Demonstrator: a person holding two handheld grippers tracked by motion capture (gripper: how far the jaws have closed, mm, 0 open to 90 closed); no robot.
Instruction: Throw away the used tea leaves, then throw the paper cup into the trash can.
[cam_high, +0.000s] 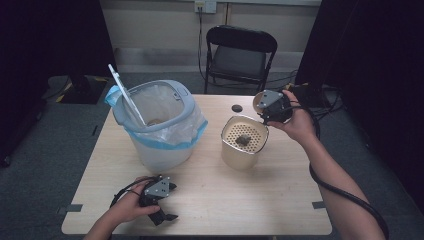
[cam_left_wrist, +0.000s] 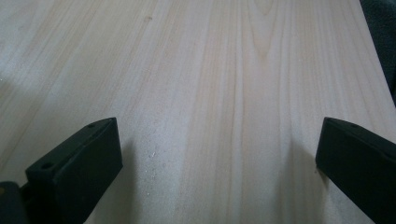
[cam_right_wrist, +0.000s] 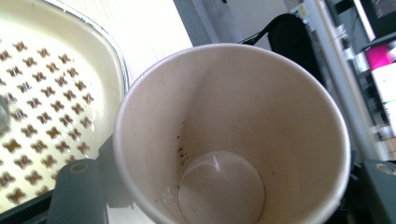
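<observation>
The right hand-held gripper (cam_high: 270, 106), clamped on the empty beige paper cup (cam_right_wrist: 233, 135), should carry it level past the cream perforated strainer pot (cam_high: 244, 141) to the grey lined bin (cam_high: 159, 120), while the left hand-held gripper (cam_high: 161, 204) rests with jaws apart.

Bin (cam_high: 165, 125) – chair (cam_high: 241, 52) – black cap (cam_high: 237, 108).

- The high view looks forward and down from above the person's side, taking in the whole bench (cam_high: 210, 195), the strainer pot (cam_high: 244, 141) and a chair (cam_high: 241, 52) beyond.
- The left gripper view sits low and close over bare bench (cam_left_wrist: 219, 84) wood, looking along it.
- The right gripper view looks very closely into a paper cup (cam_right_wrist: 233, 135); it shares the strainer pot (cam_right_wrist: 42, 93) with the high view.
</observation>
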